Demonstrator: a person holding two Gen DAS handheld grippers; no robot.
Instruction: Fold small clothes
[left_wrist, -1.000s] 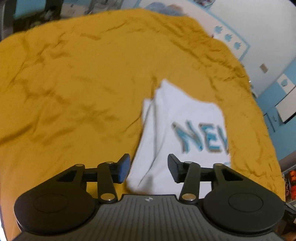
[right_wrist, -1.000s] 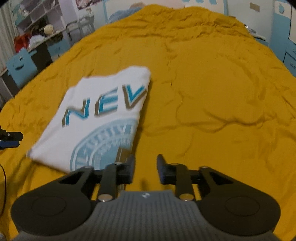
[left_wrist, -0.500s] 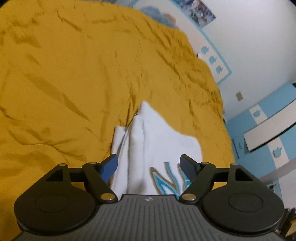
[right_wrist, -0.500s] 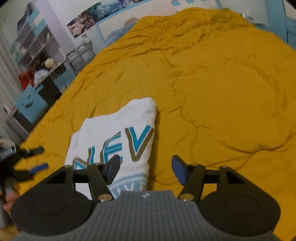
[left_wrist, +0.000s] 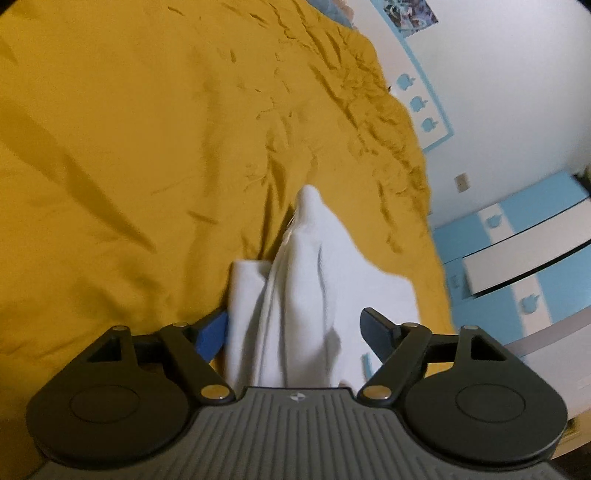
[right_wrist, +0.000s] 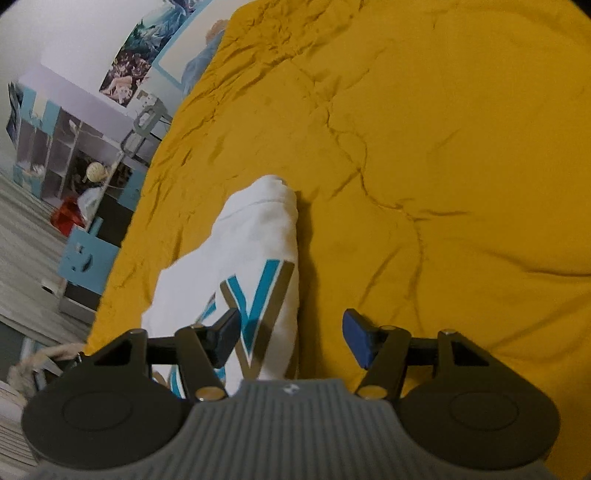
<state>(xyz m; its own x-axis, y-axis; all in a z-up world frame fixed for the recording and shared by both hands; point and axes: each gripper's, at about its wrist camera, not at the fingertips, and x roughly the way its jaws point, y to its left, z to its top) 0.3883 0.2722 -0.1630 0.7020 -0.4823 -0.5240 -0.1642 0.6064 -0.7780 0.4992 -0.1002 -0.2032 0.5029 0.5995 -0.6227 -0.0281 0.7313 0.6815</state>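
A folded white T-shirt (left_wrist: 314, 280) with blue and tan lettering lies on the yellow bedspread (left_wrist: 129, 147). In the left wrist view my left gripper (left_wrist: 295, 332) is open, its fingers either side of the shirt's near left edge, low over it. In the right wrist view the shirt (right_wrist: 255, 251) shows a large blue "V". My right gripper (right_wrist: 291, 338) is open, straddling the shirt's right folded edge, with the left finger (right_wrist: 225, 334) over the print and the right finger (right_wrist: 358, 341) over the bedspread.
The bedspread (right_wrist: 443, 147) is wrinkled and spreads far beyond the shirt. Blue and white drawers (left_wrist: 524, 251) stand past the bed's right side. A shelf unit (right_wrist: 55, 147) and a blue chair (right_wrist: 88, 258) stand past the left side.
Both grippers have opened wider and moved in low over the shirt, one at each side edge. The shirt's left side now looks bunched up between the left fingers.
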